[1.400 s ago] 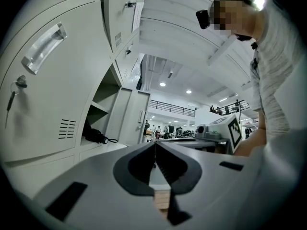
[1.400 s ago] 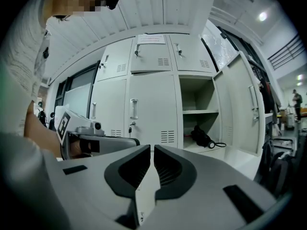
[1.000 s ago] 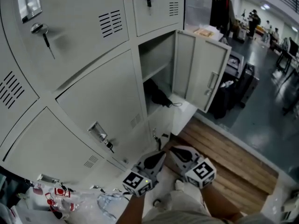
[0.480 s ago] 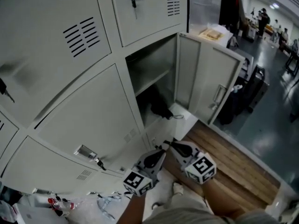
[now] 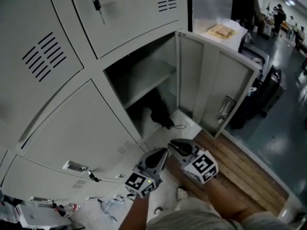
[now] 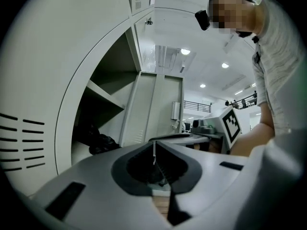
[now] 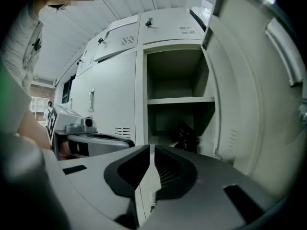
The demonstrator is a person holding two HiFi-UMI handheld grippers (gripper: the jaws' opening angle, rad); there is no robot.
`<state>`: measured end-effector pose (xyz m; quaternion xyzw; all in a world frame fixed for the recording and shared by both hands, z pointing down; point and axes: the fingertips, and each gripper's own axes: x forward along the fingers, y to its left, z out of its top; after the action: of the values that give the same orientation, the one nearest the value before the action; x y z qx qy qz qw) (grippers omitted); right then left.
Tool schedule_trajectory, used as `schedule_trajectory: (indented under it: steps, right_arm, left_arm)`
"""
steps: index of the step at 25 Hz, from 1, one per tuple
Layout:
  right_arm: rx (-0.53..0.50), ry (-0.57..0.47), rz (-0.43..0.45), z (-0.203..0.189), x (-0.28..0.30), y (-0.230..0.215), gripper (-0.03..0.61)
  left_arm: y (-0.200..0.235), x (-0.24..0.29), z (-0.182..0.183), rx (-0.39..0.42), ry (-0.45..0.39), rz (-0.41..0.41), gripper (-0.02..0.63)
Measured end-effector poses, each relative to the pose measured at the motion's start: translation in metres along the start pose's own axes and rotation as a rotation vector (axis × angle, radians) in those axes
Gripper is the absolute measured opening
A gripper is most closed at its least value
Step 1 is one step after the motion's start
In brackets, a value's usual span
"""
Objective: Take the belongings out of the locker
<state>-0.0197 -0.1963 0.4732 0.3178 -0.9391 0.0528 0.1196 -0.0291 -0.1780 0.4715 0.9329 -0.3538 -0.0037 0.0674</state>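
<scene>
The open locker compartment sits mid-frame in the head view, its door swung out to the right. A black bundle lies on the compartment floor under an inner shelf, with a thin cable trailing toward the sill. The same black bundle shows in the right gripper view and, at the left, in the left gripper view. My left gripper and right gripper are side by side below the opening, short of it. Both are shut and hold nothing.
The neighbouring locker doors are closed; one above has a key in its lock. A wooden floor strip runs beneath the door. Black luggage stands at the right. Small clutter lies on the floor at lower left.
The head view has swung so the open compartment now sits nearer the middle and looks larger. Both grippers stay shut, low in the frame, a little closer to the opening.
</scene>
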Motion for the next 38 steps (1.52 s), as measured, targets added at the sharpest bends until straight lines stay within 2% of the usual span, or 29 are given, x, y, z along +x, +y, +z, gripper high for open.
schedule_trajectory:
  steps: [5,10,14,19,22,25,33,38]
  right_arm:
    - [-0.008,-0.005,0.030,0.004,0.005,-0.016,0.015]
    - [0.005,-0.014,0.022,0.007,0.010,-0.029,0.015]
    - [0.028,-0.030,-0.001,0.009,0.023,-0.042,0.040]
    - [0.011,0.035,-0.013,0.010,0.044,-0.053,0.086]
    - [0.007,0.069,-0.030,0.010,0.058,-0.061,0.091]
    - [-0.009,0.112,-0.047,0.009,0.069,-0.065,0.094]
    - [-0.039,0.229,-0.097,0.013,0.094,-0.084,0.200]
    - [-0.036,0.328,-0.123,0.012,0.119,-0.103,0.233]
  left_arm:
    - [0.007,0.010,0.002,0.008,-0.007,0.044,0.006]
    - [0.008,0.015,-0.001,-0.039,0.009,0.067,0.006]
    - [0.013,0.020,-0.001,-0.030,0.012,0.059,0.006]
    - [0.017,0.027,-0.007,-0.009,0.023,0.037,0.006]
    - [0.020,0.029,-0.007,0.008,0.022,0.033,0.006]
    - [0.024,0.030,-0.008,-0.012,0.035,0.041,0.006]
    - [0.026,0.035,-0.012,-0.030,0.047,0.019,0.006]
    - [0.028,0.038,-0.016,-0.036,0.034,-0.008,0.006]
